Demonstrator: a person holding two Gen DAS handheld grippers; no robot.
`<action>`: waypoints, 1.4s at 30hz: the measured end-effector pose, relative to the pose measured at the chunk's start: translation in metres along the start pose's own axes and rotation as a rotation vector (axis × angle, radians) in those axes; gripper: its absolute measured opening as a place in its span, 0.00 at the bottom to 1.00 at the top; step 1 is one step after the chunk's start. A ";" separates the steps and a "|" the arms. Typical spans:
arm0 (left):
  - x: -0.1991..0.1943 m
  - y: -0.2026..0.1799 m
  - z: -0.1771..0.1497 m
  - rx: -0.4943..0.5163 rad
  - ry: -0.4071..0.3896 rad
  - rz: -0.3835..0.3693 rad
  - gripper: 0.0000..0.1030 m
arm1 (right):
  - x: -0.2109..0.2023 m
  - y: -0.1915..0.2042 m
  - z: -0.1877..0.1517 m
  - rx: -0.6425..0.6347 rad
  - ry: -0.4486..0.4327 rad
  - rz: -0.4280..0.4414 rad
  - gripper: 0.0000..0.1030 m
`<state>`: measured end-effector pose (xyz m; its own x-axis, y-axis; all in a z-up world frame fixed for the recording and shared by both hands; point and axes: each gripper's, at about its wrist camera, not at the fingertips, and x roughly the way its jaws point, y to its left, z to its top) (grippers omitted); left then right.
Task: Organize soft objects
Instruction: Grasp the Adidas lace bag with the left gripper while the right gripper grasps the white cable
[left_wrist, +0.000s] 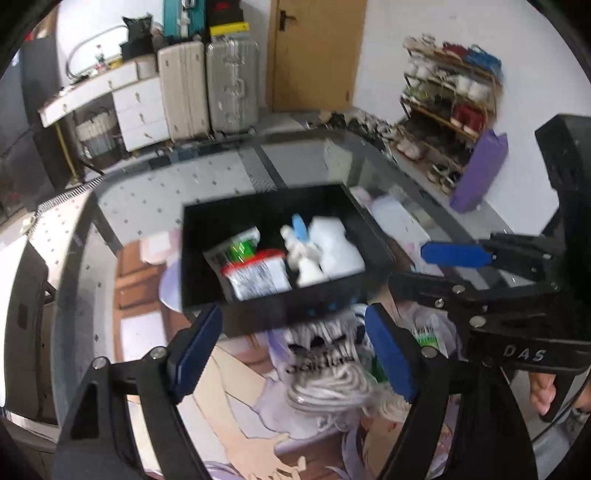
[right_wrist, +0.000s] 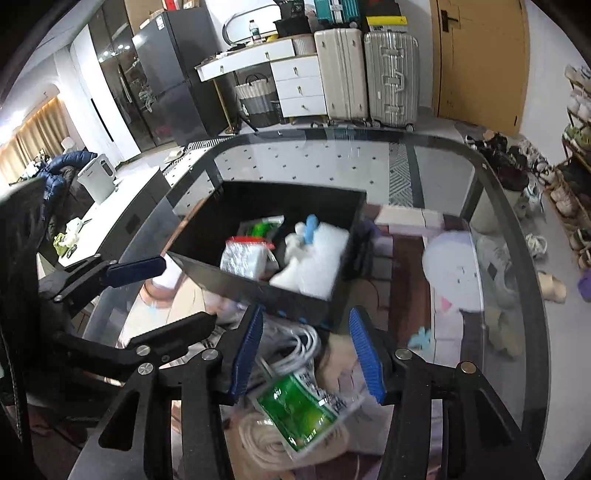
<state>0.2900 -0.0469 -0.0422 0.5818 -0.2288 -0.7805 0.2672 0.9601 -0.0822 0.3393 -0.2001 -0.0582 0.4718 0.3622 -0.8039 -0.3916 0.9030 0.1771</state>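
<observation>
A black box stands on the glass table. It holds a red-edged tissue pack, a green-and-white pack, a white-and-blue plush and a white soft pack. A bundle of white cord lies in front of the box. A green tissue pack lies on it. My left gripper is open above the cord. My right gripper is open above the green pack.
Suitcases, a white drawer desk and a shoe rack stand beyond the table. A printed mat shows under the glass. The right gripper crosses the left wrist view.
</observation>
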 end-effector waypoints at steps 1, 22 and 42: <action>0.002 -0.002 -0.002 0.004 0.009 0.003 0.78 | 0.000 -0.002 -0.003 0.004 0.004 -0.002 0.49; 0.040 -0.008 -0.021 0.034 0.183 -0.073 0.39 | 0.017 -0.002 -0.026 -0.016 0.092 -0.010 0.49; 0.015 0.055 -0.075 -0.052 0.156 0.047 0.52 | 0.053 0.045 -0.028 0.019 0.199 0.089 0.49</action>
<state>0.2556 0.0145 -0.1048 0.4658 -0.1593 -0.8704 0.1994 0.9773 -0.0721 0.3248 -0.1463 -0.1085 0.2700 0.3892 -0.8807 -0.4084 0.8746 0.2613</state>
